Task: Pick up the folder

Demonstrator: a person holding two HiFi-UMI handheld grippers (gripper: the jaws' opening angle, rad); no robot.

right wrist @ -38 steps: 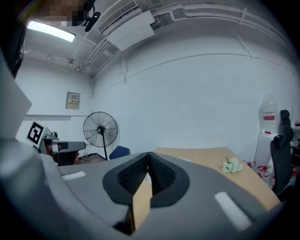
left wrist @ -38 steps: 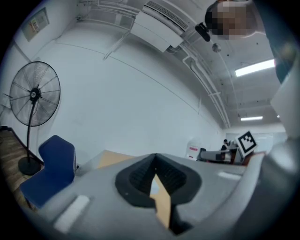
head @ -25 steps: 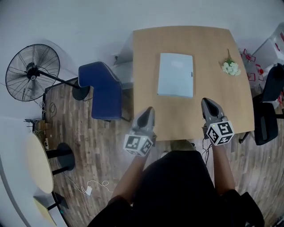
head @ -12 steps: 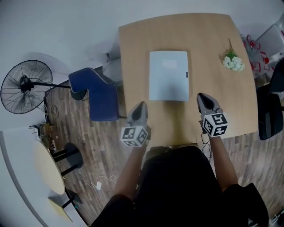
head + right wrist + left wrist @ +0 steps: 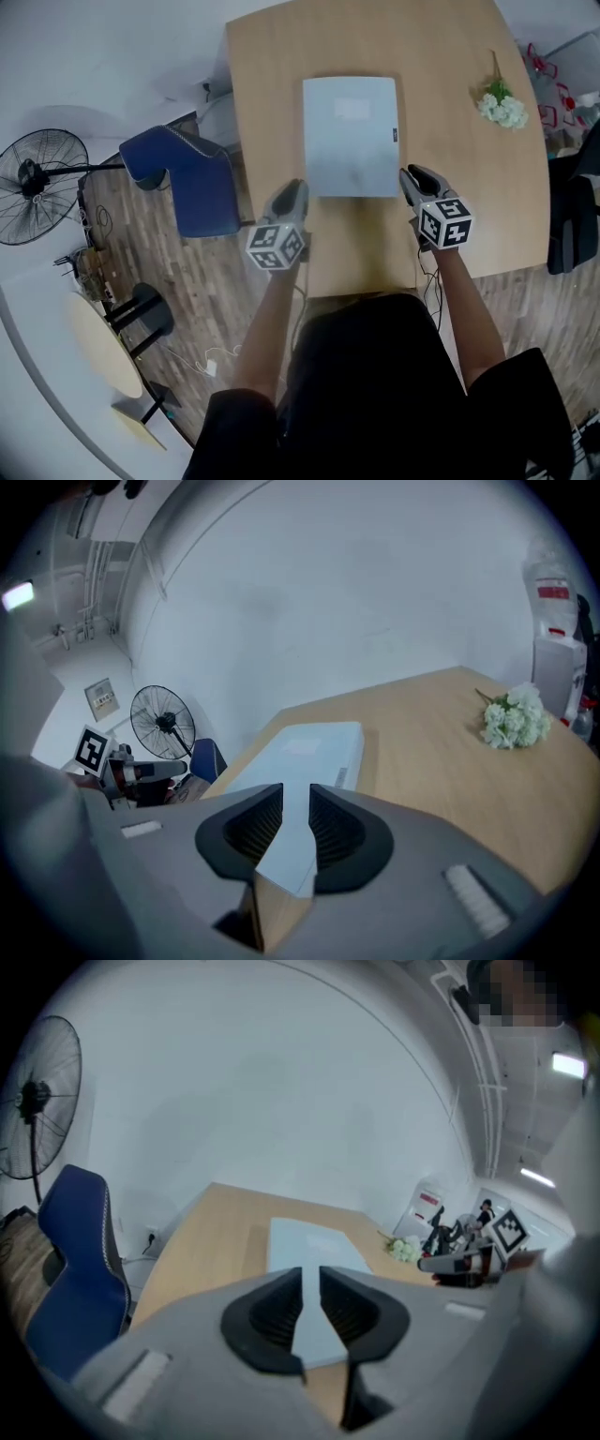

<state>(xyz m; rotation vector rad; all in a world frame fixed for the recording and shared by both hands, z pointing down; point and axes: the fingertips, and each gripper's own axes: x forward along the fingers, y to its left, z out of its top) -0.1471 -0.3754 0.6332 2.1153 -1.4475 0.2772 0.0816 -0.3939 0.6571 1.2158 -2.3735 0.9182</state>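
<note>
The light wooden tabletop (image 5: pixel 450 141) carries the pale blue-grey rectangular folder (image 5: pixel 352 136). It lies flat and untouched, its short edge toward the person, probably so that both near corners can be reached at once. The left claw (image 5: pixel 292 193) hovers just beside the folder's near left corner and the right claw (image 5: pixel 415 177) just beside its near right corner. Each claw's jaws have just been opening to a narrow gap with nothing between them, seemingly readying to take the folder's edge. A small bunch of white flowers (image 5: pixel 503 108) lies well apart to the folder's right.
</note>
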